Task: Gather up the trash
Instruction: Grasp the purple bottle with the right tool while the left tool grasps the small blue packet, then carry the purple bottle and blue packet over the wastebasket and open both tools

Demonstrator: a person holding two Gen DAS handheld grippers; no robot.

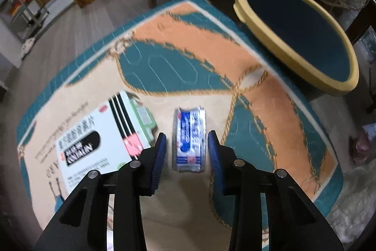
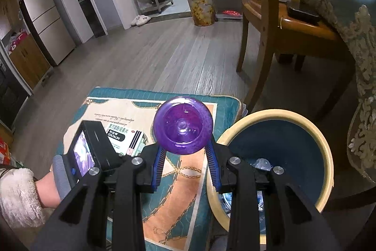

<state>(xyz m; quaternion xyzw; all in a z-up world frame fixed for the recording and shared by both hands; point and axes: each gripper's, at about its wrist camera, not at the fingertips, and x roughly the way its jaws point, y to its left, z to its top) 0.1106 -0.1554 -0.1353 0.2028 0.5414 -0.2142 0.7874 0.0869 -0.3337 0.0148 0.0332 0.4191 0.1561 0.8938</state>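
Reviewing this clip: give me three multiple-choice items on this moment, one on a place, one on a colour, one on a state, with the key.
1. The blue-and-white packet lies: A on the patterned cushion; B in the bin; C on the chair.
2. The bin rim is: A red; B cream; C black.
3. The right gripper is: A open, holding nothing; B shut on the purple bottle; C out of view.

Key: 1 A, it rests on the cushion between the left gripper pads. 2 B, cream rim around a dark inside. 3 B, both pads press the bottle.
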